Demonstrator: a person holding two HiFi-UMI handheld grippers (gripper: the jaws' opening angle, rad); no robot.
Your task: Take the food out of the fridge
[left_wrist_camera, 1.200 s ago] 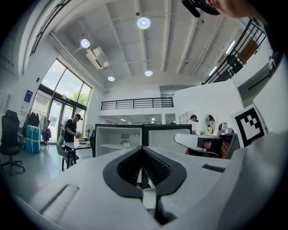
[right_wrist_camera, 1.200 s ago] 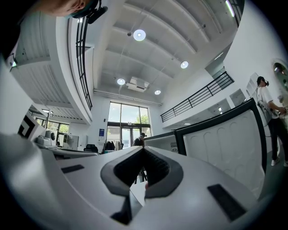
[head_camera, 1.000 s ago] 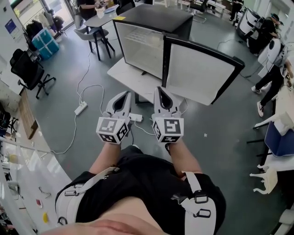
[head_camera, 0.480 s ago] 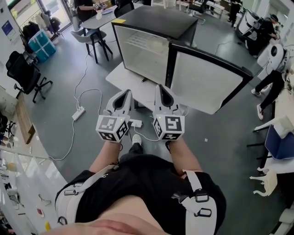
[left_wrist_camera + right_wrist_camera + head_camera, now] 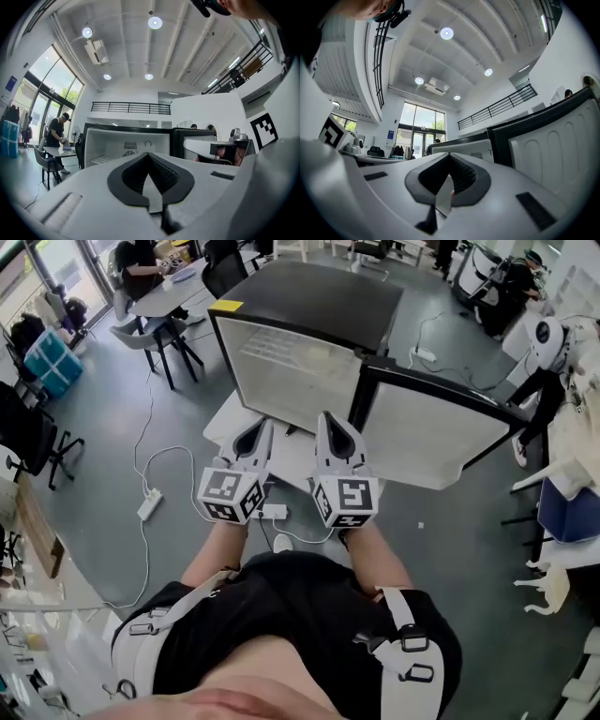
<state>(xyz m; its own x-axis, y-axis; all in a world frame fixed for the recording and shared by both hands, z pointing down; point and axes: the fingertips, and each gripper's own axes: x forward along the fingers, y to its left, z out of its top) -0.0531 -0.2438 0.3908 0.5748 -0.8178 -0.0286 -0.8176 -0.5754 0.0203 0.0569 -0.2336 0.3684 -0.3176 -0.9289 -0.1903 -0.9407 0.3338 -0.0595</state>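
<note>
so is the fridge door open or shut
Open. The door stands swung out to the right of the fridge, leaving its white inside in view.

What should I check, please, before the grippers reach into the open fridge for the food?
1. Fridge door open: ok, the door stands swung wide at the right of the fridge.
2. Grippers empty: ok, nothing sits between the jaws of the left gripper or the right gripper.
3. Jaws open for a grasp: not ok, both are shut.
4. Location of food: cannot tell, only a bare shelf shows inside.
5. Footing: not ok, a power strip lies by the feet.
</note>
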